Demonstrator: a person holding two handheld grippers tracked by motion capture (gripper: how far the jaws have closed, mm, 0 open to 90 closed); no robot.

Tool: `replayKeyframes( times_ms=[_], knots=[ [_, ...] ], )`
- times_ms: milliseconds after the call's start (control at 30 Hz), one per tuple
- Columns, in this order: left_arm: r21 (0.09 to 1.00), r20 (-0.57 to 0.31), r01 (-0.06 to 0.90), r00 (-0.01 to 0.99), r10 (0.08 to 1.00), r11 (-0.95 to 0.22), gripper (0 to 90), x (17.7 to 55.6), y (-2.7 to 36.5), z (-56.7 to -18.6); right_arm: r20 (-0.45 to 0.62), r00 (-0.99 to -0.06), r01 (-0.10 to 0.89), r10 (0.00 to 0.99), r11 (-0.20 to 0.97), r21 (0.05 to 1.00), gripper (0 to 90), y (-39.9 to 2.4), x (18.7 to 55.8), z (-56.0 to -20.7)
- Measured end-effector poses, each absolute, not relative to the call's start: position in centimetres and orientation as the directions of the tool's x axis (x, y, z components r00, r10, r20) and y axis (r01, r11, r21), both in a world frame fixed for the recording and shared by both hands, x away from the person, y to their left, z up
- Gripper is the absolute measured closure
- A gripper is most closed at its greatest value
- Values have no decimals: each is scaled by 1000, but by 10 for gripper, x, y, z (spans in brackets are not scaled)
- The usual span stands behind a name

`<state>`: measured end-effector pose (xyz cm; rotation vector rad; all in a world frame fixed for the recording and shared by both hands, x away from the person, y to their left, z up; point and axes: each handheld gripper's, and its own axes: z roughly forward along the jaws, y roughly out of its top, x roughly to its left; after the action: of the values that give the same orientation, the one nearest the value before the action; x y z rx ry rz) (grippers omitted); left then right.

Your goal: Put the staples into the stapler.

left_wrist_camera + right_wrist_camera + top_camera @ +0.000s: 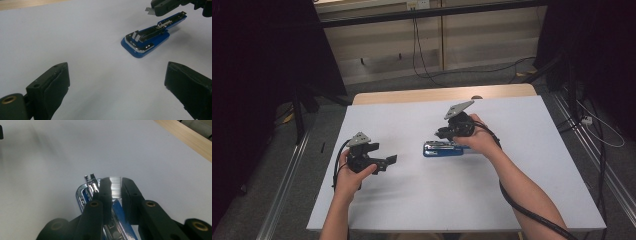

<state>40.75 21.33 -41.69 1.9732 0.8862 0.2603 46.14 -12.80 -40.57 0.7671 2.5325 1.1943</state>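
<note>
The right gripper [116,192] has its jaws drawn close together and clamped on a strip of staples [115,187], a small silvery bar pinched between the pads and held just above the blue stapler [147,40]. The stapler lies flat on the white tabletop [412,200] with its top swung open and its metal loading channel bared, so the channel sits directly under the right jaws; that placing looks meant for lowering the strip straight down into the channel. In the left gripper view the strip juts from the jaw tips above the stapler's far end. Whether any staples already lie in the channel is too small to tell. The left gripper [116,82] has its jaws wide apart with nothing between them, hovering low over the tabletop; the stapler lies ahead of them, well apart, its rounded chrome-trimmed end turned toward them. That stance suggests the left jaws are ready to steady the stapler's base if it slides during loading.
</note>
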Motion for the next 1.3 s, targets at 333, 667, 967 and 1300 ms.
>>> replayKeyframes(
  times_ms=[333, 667, 967, 1300],
  knots=[
    [818, -160, 481, 718, 677, -317, 62, 408, 214, -417, -16, -866, 317, 500, 574, 755, 798, -123, 462, -405],
    [818, -155, 480, 715, 681, -318, 62, 408, 214, -418, -22, -883, 298, 469, 597, 744, 798, -121, 464, -405],
    [820, -162, 482, 712, 683, -309, 63, 408, 216, -419, -18, -905, 275, 426, 617, 737, 797, -115, 464, -408],
    [814, -160, 488, 711, 685, -316, 63, 408, 216, -421, 2, -924, 258, 382, 622, 739, 797, -114, 468, -409]
  ],
)
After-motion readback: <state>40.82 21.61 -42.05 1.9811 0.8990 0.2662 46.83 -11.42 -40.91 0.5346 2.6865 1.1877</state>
